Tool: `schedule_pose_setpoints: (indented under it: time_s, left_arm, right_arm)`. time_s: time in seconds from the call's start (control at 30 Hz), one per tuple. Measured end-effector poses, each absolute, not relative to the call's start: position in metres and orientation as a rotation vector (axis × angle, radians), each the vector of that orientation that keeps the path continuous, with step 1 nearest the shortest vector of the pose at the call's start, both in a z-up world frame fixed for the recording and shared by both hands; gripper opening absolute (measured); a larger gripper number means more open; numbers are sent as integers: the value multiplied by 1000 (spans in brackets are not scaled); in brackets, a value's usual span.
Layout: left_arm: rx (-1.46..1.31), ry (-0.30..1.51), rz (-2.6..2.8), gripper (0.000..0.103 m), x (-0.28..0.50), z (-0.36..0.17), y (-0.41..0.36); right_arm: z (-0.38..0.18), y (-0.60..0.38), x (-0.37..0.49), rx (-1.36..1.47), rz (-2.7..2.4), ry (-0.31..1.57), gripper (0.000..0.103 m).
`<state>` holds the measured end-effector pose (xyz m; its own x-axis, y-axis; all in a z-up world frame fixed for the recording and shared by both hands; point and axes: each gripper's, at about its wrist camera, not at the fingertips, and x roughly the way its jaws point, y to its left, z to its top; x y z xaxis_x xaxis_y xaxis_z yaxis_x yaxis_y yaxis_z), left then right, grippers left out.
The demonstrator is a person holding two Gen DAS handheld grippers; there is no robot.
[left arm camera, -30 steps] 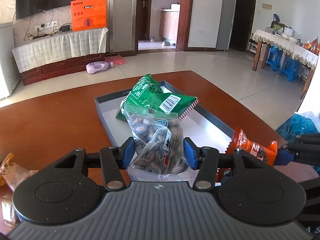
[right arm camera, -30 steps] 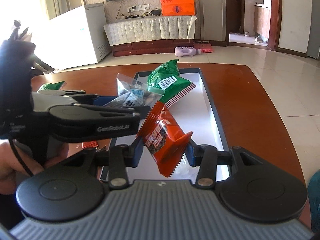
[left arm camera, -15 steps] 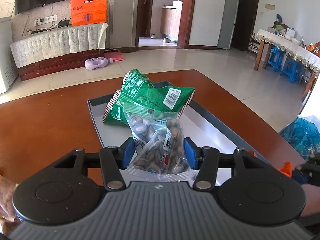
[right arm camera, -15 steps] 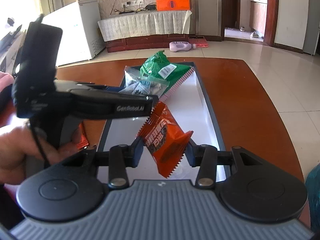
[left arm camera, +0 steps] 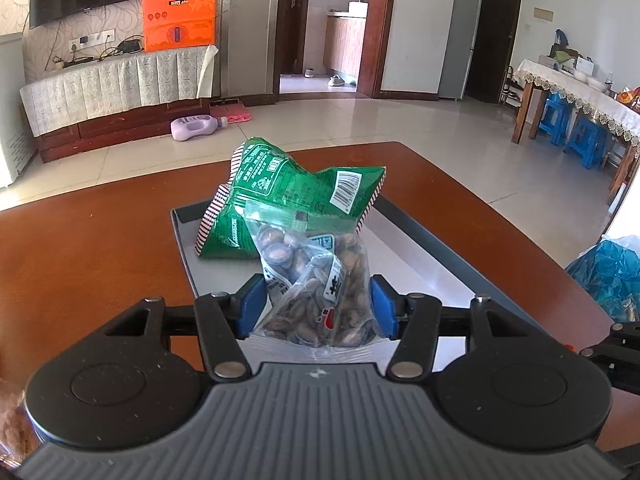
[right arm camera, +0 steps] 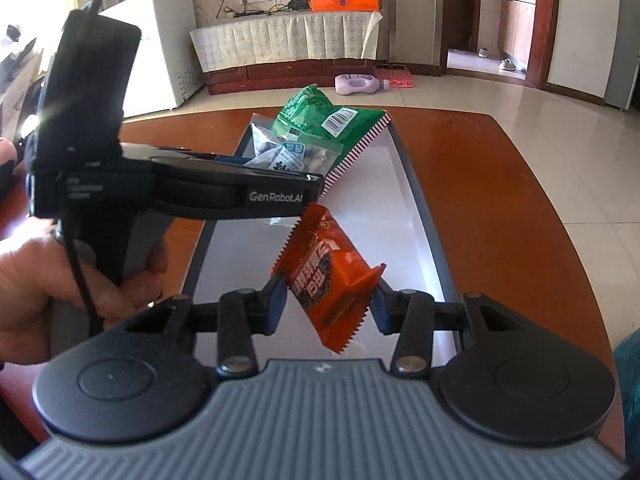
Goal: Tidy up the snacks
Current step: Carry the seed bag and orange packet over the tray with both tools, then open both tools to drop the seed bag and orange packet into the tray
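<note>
A clear bag of dark seeds (left arm camera: 320, 280) stands between the blue pads of my left gripper (left arm camera: 316, 304), over the near end of a grey tray (left arm camera: 420, 240). The jaws are opening, but both pads still touch the bag. The bag's top leans against a green snack bag (left arm camera: 288, 196) lying in the tray's far end. My right gripper (right arm camera: 328, 306) is shut on an orange-red packet (right arm camera: 328, 276), held tilted above the tray (right arm camera: 416, 200). From the right wrist, the seed bag (right arm camera: 280, 152) and green bag (right arm camera: 332, 124) lie beyond the left tool's black body (right arm camera: 192, 192).
The tray sits on a brown wooden table (left arm camera: 100, 248). A hand (right arm camera: 40, 280) grips the left tool's handle. A blue plastic bag (left arm camera: 612, 268) lies off the table's right side. Another wrapped snack (left arm camera: 12, 428) shows at the lower left edge.
My left gripper carried the seed bag forward over the tray until it reached the green bag, and its pads stand slightly wider. The orange packet dropped out of the left view.
</note>
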<state>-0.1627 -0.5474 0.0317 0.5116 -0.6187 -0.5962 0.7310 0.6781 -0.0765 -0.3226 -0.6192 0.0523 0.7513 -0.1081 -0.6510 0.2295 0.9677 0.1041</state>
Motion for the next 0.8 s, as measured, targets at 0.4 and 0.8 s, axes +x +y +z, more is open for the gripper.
schedule_pose_setpoints:
  time_s: [0.4, 0.8]
  left_arm:
    - [187, 624, -805, 73, -166, 41, -544]
    - [182, 594, -814, 81, -171, 52, -540]
  right_arm:
    - [49, -612, -318, 183, -201, 718, 46]
    - [51, -610, -321, 158, -231, 714, 53]
